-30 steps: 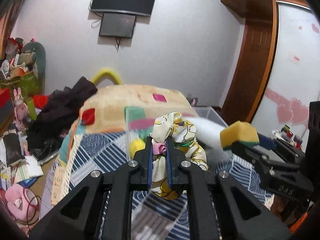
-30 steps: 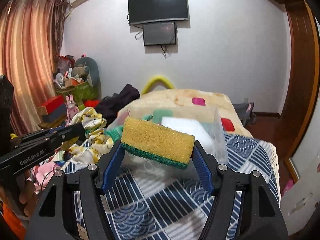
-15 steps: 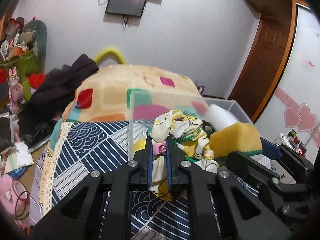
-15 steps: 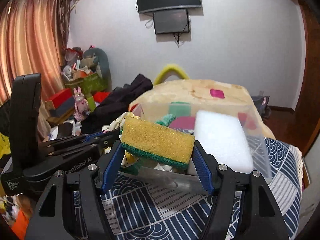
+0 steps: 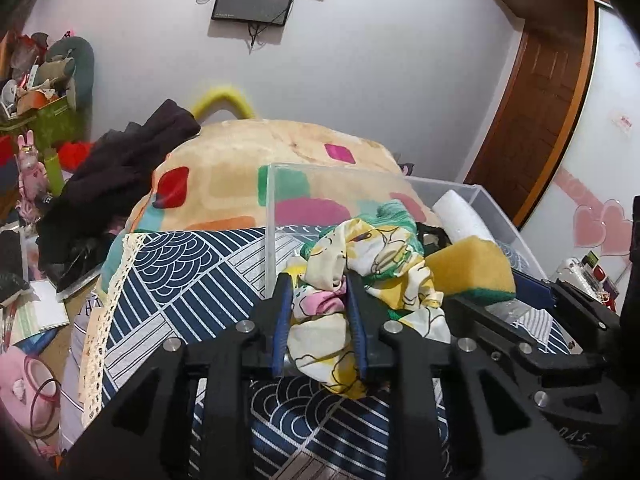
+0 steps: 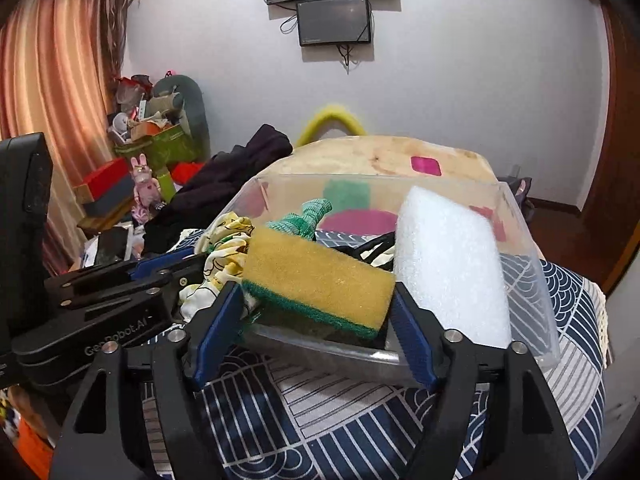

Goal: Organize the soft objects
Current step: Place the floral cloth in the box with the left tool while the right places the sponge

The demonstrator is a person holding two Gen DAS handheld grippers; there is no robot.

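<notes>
My left gripper [image 5: 319,280] is shut on a yellow-and-white printed cloth [image 5: 372,264], held over the near edge of a clear plastic bin [image 5: 270,216]. My right gripper [image 6: 316,284] is shut on a yellow sponge with a green scrub side [image 6: 316,276], held at the bin's near rim [image 6: 320,344]. The sponge also shows in the left wrist view [image 5: 472,266]. Inside the bin stand a white foam block [image 6: 448,264] and a green knit cloth [image 6: 308,218]. The left gripper and its cloth [image 6: 224,252] show at the left of the right wrist view.
The bin sits on a bed with a blue-and-white patterned cover [image 6: 360,420]. A beige blanket with coloured patches [image 5: 248,160] lies behind it, dark clothes [image 5: 120,176] at its left. Clutter and boxes [image 6: 132,152] stand by the curtain; a wooden door [image 5: 532,120] is at right.
Both grippers have moved forward and down toward the bin. The cloth and the sponge now hang over its near rim. The left jaws look wider apart around the cloth.
</notes>
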